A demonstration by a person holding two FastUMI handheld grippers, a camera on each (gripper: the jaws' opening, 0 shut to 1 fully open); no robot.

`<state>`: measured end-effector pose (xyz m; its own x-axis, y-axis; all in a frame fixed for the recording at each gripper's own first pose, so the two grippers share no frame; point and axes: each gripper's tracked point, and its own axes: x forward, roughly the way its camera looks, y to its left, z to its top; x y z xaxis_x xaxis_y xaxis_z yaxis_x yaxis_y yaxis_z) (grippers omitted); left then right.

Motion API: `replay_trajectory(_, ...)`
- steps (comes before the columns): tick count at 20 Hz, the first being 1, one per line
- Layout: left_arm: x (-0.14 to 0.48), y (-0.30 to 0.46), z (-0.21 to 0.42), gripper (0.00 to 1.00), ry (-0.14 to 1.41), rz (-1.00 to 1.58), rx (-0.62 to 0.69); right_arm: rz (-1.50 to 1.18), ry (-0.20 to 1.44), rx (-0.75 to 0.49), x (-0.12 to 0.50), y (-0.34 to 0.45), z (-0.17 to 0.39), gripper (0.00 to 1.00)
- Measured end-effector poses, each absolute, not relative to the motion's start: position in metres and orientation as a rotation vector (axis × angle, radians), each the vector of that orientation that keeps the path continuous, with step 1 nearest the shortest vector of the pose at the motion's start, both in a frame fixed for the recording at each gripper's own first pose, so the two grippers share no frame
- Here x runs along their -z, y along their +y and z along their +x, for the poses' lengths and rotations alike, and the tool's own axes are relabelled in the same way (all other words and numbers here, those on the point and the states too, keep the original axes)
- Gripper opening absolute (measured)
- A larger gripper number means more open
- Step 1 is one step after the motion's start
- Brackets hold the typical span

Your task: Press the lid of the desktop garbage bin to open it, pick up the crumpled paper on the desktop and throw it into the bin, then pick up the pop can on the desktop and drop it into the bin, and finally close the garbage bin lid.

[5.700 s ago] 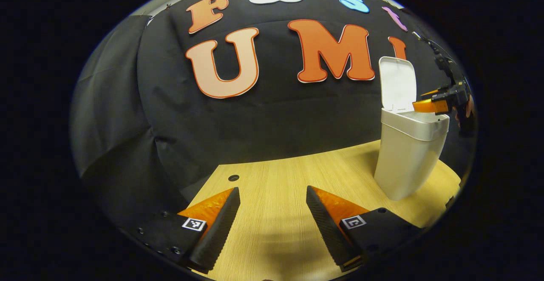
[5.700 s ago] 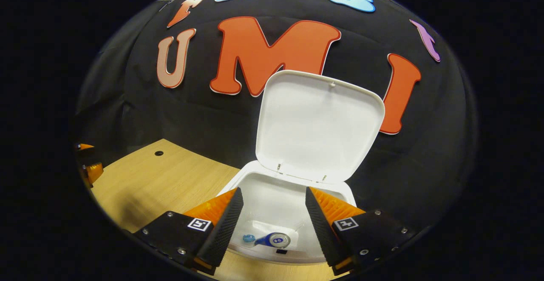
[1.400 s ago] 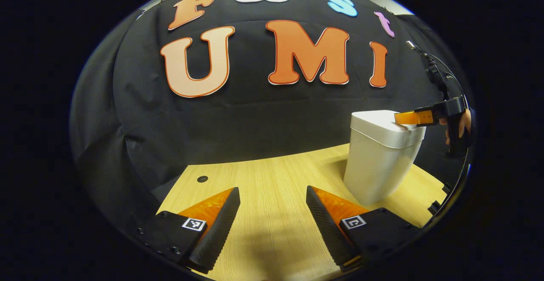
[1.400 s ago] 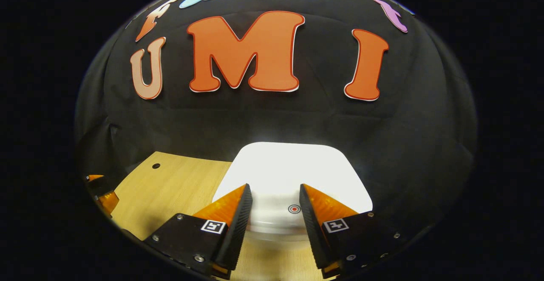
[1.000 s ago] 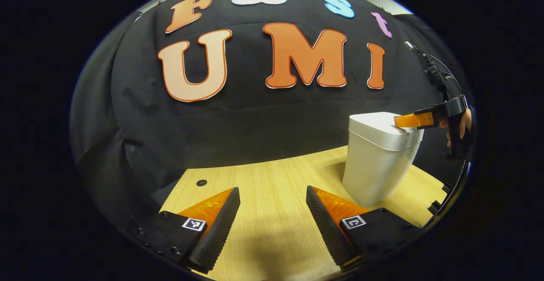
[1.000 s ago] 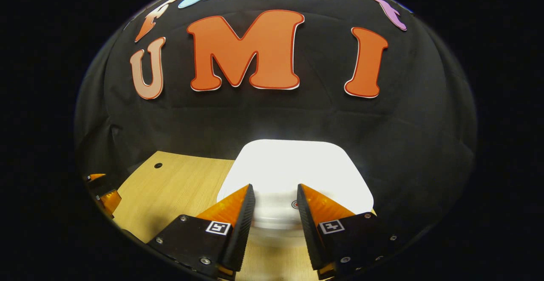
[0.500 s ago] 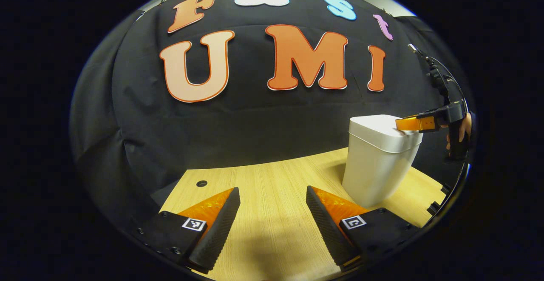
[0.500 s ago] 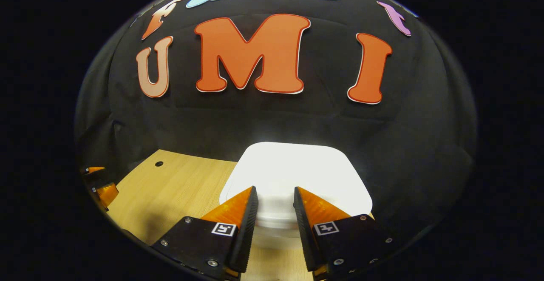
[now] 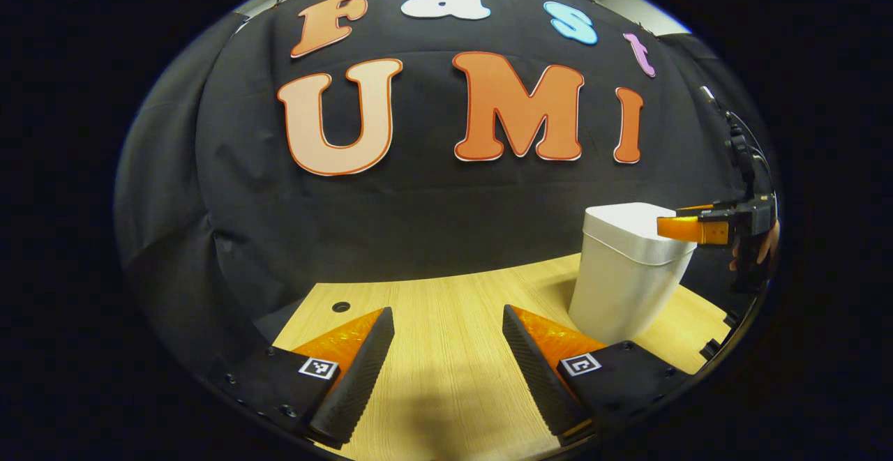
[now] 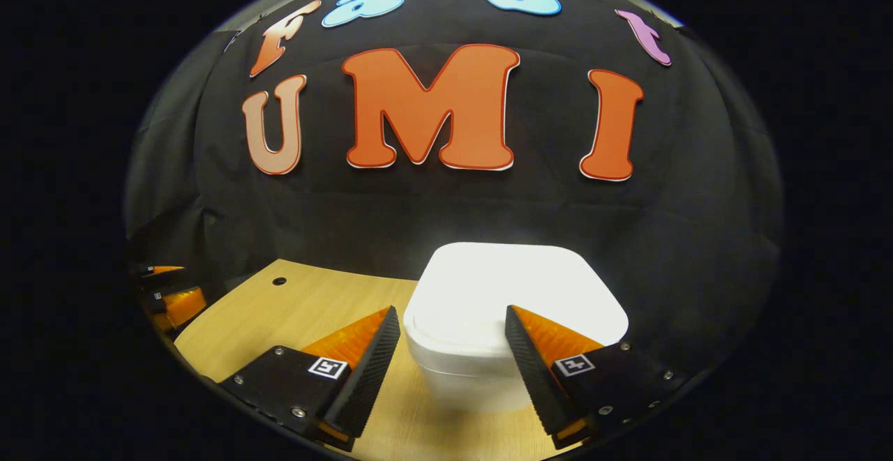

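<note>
The white desktop bin (image 9: 624, 286) stands on the wooden table (image 9: 453, 307) at the right, its lid (image 9: 631, 220) shut flat, hiding the inside. In the right gripper view the lid (image 10: 516, 283) lies just beyond my right gripper (image 10: 450, 370), which is open with nothing between its fingers. In the left gripper view that right gripper (image 9: 687, 227) hovers level with the lid's near edge, held by a hand (image 9: 766, 246). My left gripper (image 9: 446, 367) is open over bare table, well to the left of the bin.
A small round hole (image 9: 341, 305) is in the table near its back left corner, close to the black cloth wall. The left gripper (image 10: 171, 300) shows at the far left edge of the right gripper view. The table's right edge (image 9: 711, 339) runs just past the bin.
The lid, upright and open 5.7 s ago, is down and shut. In the last half second my right gripper drew back off the lid and its fingers spread wider. The left gripper barely shifted.
</note>
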<state>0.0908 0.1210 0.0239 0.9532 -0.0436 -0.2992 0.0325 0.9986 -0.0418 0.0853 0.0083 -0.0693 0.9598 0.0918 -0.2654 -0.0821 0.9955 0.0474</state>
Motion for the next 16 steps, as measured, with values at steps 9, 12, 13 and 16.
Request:
replay_trajectory(9,-0.062,0.133,0.096,1.00,0.209,-0.034,-0.016,0.012,0.142,-0.175,0.057,0.057,0.062,0.97)
replay_trajectory(12,-0.075,0.136,0.096,0.99,0.164,-0.031,-0.033,0.013,0.123,-0.190,0.059,0.070,0.054,0.98)
replay_trajectory(13,-0.077,0.136,0.095,1.00,0.148,-0.048,-0.036,0.019,0.147,-0.202,0.066,0.075,0.052,0.97)
replay_trajectory(16,-0.076,0.134,0.089,0.99,0.143,-0.072,-0.042,0.049,0.166,-0.220,0.075,0.086,0.043,0.98)
